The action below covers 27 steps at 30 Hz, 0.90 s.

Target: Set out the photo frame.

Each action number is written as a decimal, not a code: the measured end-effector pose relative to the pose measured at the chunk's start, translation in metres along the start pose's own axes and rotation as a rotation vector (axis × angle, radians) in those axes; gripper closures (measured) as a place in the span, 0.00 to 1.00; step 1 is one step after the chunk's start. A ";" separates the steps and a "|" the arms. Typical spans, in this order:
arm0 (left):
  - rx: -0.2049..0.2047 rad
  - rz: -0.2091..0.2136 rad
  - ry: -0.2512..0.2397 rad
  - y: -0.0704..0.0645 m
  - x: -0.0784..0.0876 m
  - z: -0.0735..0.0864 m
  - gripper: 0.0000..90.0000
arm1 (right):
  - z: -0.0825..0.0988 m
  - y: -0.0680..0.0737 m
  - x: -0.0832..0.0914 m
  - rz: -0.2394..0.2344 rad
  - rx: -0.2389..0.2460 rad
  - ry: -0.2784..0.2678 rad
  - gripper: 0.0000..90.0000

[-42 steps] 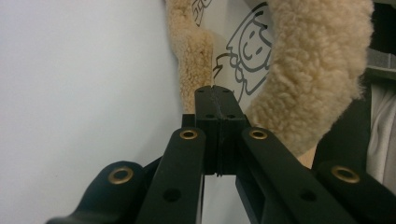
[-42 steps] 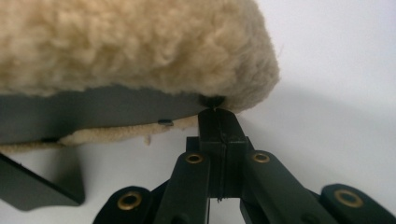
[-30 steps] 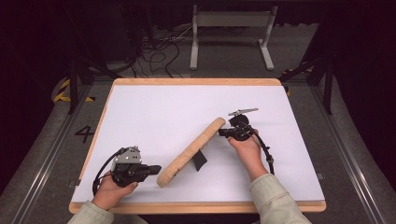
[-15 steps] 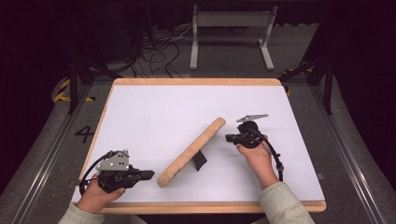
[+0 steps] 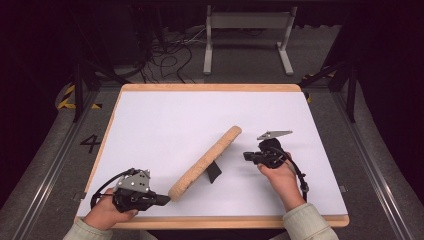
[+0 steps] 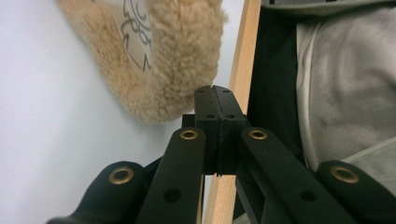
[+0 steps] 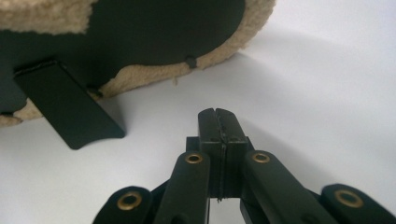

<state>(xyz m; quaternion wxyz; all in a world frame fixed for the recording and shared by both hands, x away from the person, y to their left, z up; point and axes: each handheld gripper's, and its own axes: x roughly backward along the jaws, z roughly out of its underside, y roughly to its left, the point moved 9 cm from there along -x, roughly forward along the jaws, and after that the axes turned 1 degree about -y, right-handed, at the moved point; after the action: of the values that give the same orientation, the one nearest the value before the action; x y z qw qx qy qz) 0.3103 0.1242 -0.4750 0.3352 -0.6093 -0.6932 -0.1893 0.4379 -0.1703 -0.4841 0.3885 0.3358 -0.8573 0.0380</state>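
Fleece-edged frame (image 5: 205, 159) stands between closed left fingers (image 6: 205, 105) and right fingers (image 7: 208, 123), ungripped.

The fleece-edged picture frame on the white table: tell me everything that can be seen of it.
The tan fleece-edged picture frame stands upright on its edge, running diagonally across the white table. A black back panel with a black fold-out stand props it from behind. Its front shows a line drawing. Neither tool touches it.

You have a tan, fleecy frame (image 5: 205, 161) with a black back and black stand (image 5: 214, 171); your worktop (image 5: 165, 125) is white, edged in pale wood; both tools are black.
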 end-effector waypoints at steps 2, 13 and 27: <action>-0.008 -0.017 0.009 0.004 -0.003 0.001 1.00 | 0.001 0.001 0.001 -0.001 0.002 0.002 1.00; 0.018 -0.023 -0.029 0.015 -0.008 -0.003 1.00 | 0.002 0.005 0.015 -0.007 0.018 -0.022 1.00; 0.089 -0.075 -0.075 0.042 -0.029 -0.029 1.00 | 0.005 0.002 0.027 0.015 0.011 -0.041 1.00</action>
<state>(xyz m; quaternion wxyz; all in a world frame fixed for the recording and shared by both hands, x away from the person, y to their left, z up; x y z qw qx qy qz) 0.3584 0.0915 -0.4810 0.3283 -0.5742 -0.7353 -0.1477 0.4208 -0.1853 -0.4684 0.3685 0.3323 -0.8674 0.0386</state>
